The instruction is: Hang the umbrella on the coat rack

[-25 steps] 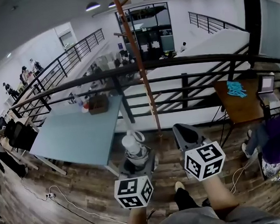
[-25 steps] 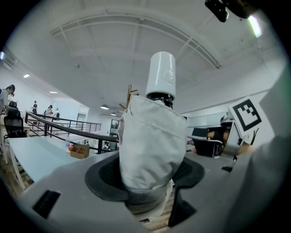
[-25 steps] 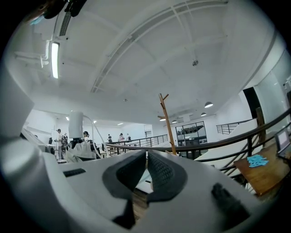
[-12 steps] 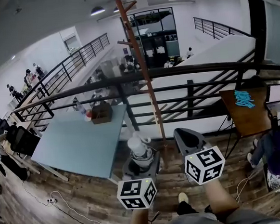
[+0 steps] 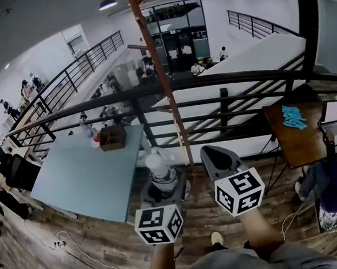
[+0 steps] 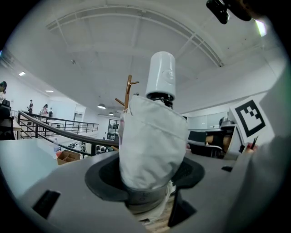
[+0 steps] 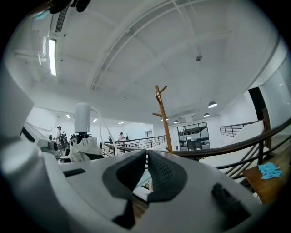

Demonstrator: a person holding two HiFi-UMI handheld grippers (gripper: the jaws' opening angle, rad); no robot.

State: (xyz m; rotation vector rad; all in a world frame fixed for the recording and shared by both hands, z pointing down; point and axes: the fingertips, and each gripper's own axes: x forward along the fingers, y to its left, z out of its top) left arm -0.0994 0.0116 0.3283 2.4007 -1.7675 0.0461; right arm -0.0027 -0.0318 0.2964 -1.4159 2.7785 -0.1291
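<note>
Left gripper [image 5: 164, 190]: jaws wide, clamped round the folded white umbrella [image 6: 152, 141], held upright with its handle [image 6: 161, 75] on top.
Right gripper [image 7: 146, 175]: jaws closed together, nothing between (empty).
Head view only: whole rack [image 5: 163, 85] pole, coming down to the wood floor between the grippers, just before the railing [image 5: 239, 76]; table [image 5: 84, 172] to the left.
Left gripper view only: pads cupping the cloth low down; rack top poking out behind the umbrella.
Right gripper view only: umbrella off to the left, rack beyond the jaw tips.
Umbrella and rack: apart (no contact).
</note>
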